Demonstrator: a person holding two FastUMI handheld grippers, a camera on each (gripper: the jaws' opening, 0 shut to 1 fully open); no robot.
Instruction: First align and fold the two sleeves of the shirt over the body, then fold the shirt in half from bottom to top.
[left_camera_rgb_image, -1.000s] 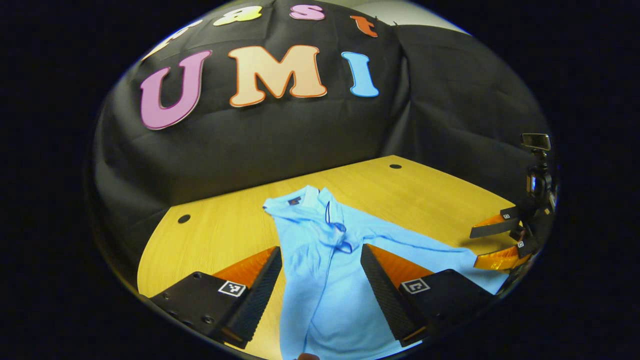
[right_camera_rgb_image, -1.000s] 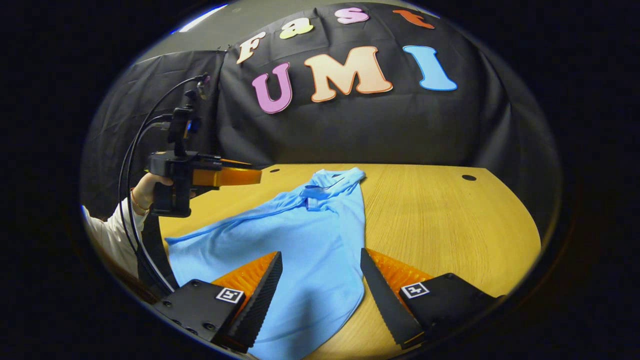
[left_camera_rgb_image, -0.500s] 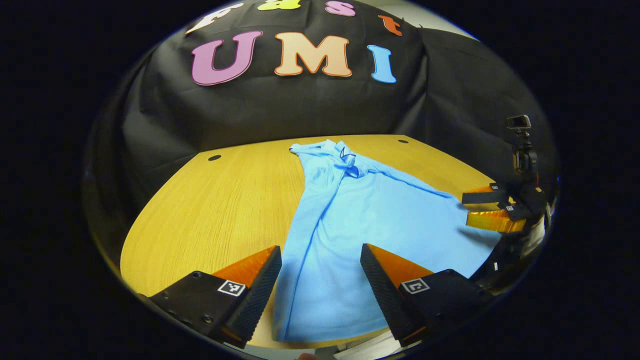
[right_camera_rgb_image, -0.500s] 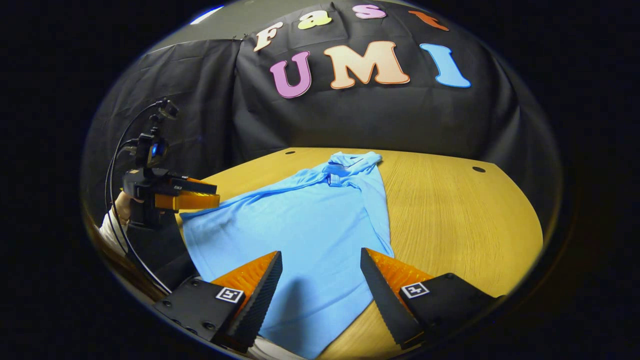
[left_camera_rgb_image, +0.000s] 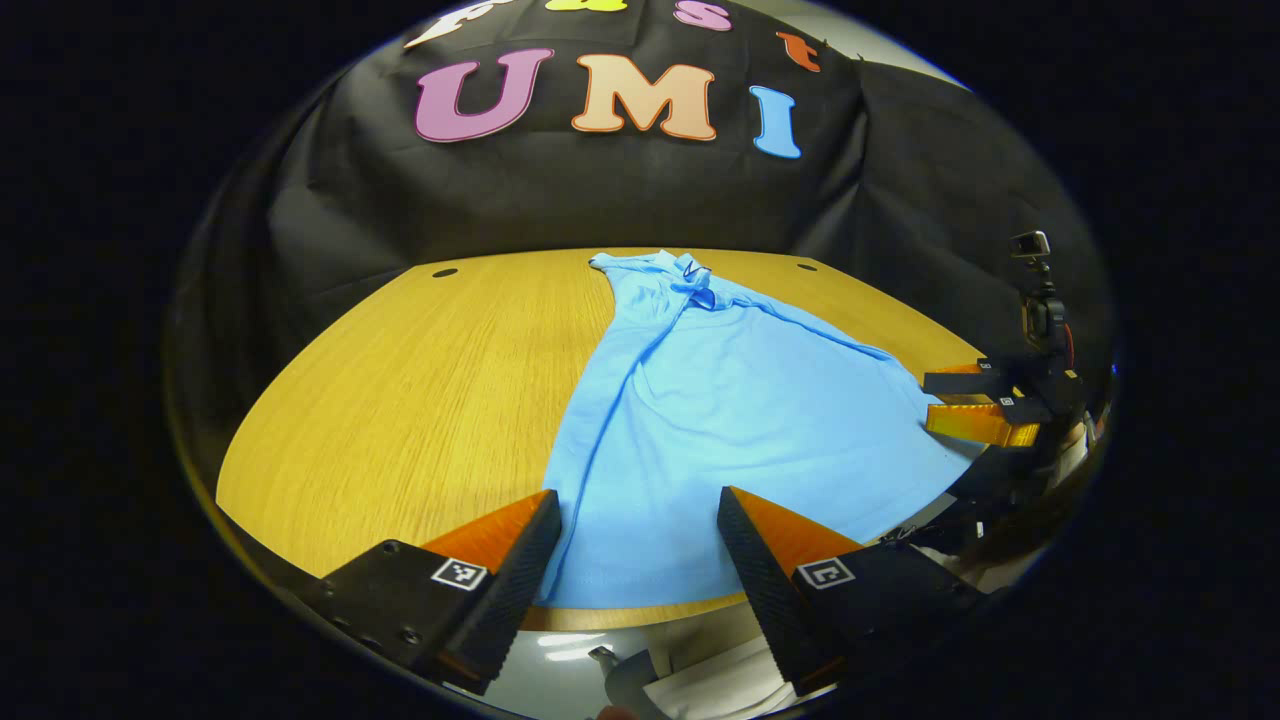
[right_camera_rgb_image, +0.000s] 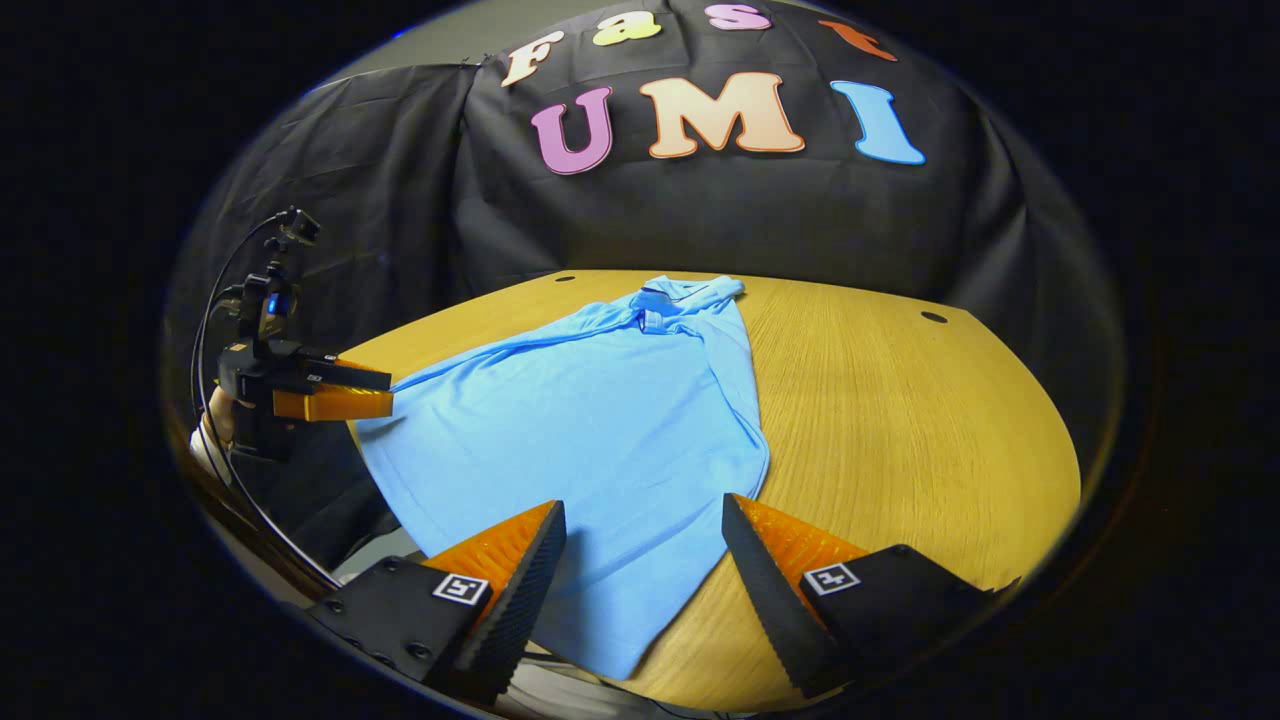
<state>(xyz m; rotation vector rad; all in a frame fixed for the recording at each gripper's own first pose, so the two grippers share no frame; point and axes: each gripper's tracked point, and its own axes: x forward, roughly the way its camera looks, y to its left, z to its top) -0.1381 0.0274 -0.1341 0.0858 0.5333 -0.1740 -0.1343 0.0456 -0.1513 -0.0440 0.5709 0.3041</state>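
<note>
Both grippers, left gripper (left_camera_rgb_image: 638, 545) and right gripper (right_camera_rgb_image: 640, 550), hang released and holding nothing just above the near hem of the blue shirt (left_camera_rgb_image: 720, 400), which lies flat on the wooden table (left_camera_rgb_image: 420, 380).

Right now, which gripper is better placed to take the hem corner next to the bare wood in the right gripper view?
Right. The right gripper is open and straddles that corner of the shirt at the table edge. The left gripper hovers by the opposite hem corner.
</note>
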